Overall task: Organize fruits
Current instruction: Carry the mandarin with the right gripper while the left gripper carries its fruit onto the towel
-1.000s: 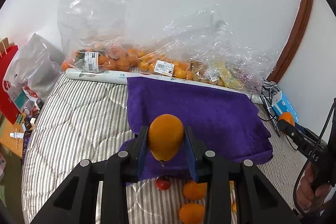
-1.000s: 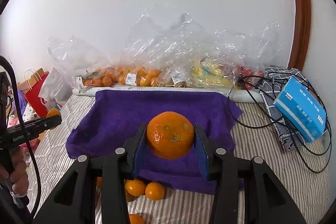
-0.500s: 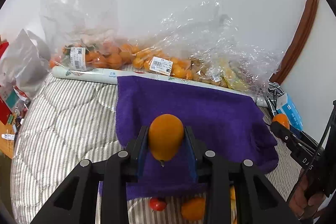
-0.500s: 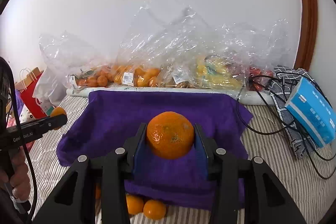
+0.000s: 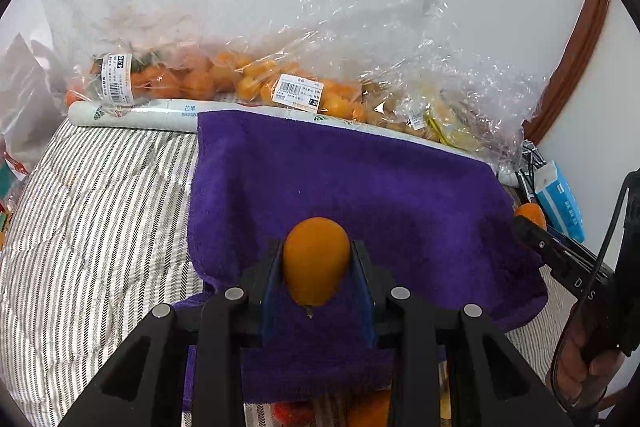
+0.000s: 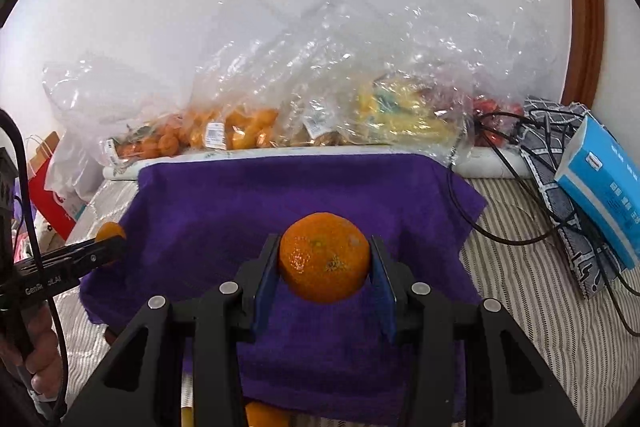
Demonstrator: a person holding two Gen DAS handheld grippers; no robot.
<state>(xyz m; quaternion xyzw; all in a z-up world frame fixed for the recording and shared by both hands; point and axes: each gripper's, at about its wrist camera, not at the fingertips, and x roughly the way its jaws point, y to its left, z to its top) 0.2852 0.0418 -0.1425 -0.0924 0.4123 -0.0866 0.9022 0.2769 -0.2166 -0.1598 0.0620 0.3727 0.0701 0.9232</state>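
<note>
My left gripper [image 5: 316, 267] is shut on a smooth oval orange fruit [image 5: 316, 259] and holds it above the near part of a purple towel [image 5: 360, 187]. My right gripper [image 6: 324, 263] is shut on a round orange [image 6: 324, 257], also above the purple towel [image 6: 280, 195]. Each gripper shows at the edge of the other's view: the right one [image 5: 528, 223] and the left one [image 6: 108, 239]. Loose oranges [image 5: 368, 411] and a red fruit [image 5: 292, 413] lie on the bed below the towel's near edge, mostly hidden.
Clear plastic bags of oranges [image 5: 224, 79] and other fruit [image 6: 400, 115] line the wall behind a white rolled package [image 5: 132, 113]. A blue box [image 6: 604, 195] and black cables [image 6: 520, 195] lie at the right. The striped bedspread [image 5: 100, 207] spreads left.
Both grippers have moved forward over the towel with their fruits. The loose fruits on the bed have slid toward the bottom edge of both views.
</note>
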